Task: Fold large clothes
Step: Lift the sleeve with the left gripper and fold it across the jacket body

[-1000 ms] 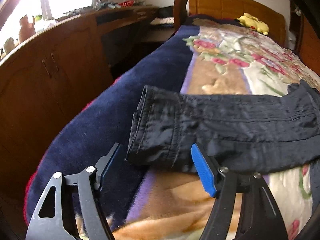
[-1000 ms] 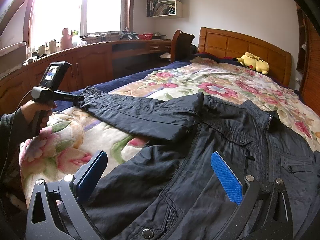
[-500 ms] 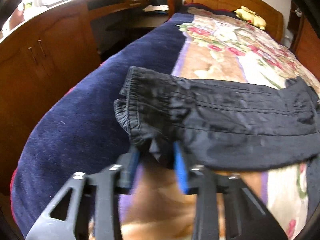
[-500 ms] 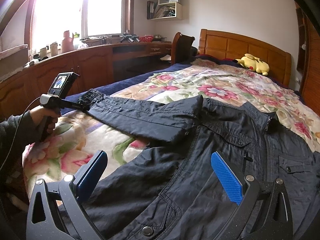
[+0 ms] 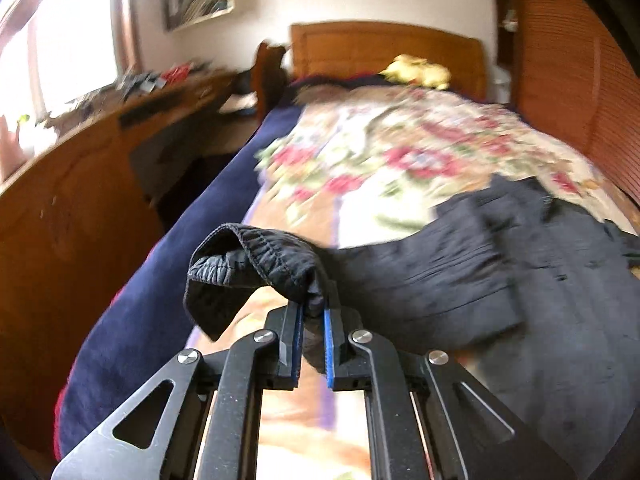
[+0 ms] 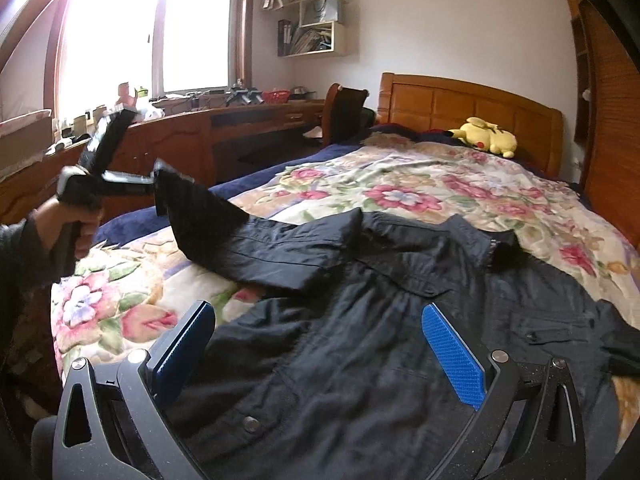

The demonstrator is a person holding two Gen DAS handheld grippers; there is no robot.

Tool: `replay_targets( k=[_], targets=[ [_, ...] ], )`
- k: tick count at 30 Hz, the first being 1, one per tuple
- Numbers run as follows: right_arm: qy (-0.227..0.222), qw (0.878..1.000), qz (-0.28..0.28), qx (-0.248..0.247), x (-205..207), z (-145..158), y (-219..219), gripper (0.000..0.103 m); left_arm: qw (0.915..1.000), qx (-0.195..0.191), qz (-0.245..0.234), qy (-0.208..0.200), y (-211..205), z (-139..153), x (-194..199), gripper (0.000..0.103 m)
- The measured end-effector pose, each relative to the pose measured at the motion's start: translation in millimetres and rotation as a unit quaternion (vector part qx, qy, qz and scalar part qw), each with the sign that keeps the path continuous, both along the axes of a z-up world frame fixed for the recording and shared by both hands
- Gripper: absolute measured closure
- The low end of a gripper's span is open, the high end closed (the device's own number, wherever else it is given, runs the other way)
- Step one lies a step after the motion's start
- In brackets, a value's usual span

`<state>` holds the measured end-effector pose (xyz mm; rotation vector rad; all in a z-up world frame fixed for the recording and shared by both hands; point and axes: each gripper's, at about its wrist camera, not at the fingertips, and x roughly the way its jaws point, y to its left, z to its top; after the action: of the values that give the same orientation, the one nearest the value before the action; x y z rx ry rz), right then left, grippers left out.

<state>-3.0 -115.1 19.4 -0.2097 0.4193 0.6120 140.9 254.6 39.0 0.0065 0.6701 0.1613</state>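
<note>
My left tool (image 5: 314,312) has just closed and pinches the cuff (image 5: 256,256) of the black jacket (image 6: 360,340), lifted off the bed (image 6: 440,184). My right tool (image 6: 320,344) hovers spread apart over the jacket's body.

Black claws (image 6: 320,352) with blue pads (image 6: 454,360), dark sleeve (image 6: 24,256).

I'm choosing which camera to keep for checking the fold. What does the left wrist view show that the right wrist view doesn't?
Only the left wrist view: the left claw pinching the sleeve cuff up close.
Only the right wrist view: the open right claw over the jacket body, the hand, the window.
Both: floral blanket, headboard, yellow plush toy.
</note>
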Motion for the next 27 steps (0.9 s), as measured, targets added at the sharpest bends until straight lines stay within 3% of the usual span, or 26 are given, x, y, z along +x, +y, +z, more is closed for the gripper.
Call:
replay_targets(
  k=[5, 13, 18, 25, 27],
  targets=[
    [-0.007, 1.0, -0.015, -0.005, -5.4, 1.0, -18.7, 0.0, 0.9987, 0.005, -0.044, -0.025, -54.9, 25.2, -1.7, 0.094],
    [-0.006, 0.999, -0.043, -0.022, -8.8, -1.4, -42.5, 0.0, 0.992, -0.005, -0.117, -0.047, -139.2, 31.2, -12.6, 0.094],
    [0.004, 0.998, -0.062, -0.023, -6.0, 2.0, -57.9, 0.0, 0.9834, -0.017, -0.171, -0.056, -196.4, 28.0, -22.1, 0.094],
    [0.013, 0.995, -0.096, -0.014, -6.1, 7.7, -73.5, 0.0, 0.9774, -0.031, -0.202, -0.055, -240.4, 7.9, -40.1, 0.094],
    [0.015, 0.994, -0.103, -0.012, -7.7, 7.7, -73.9, 0.0, 0.98, -0.021, -0.192, -0.048, -245.4, -1.4, -41.1, 0.085]
  ],
)
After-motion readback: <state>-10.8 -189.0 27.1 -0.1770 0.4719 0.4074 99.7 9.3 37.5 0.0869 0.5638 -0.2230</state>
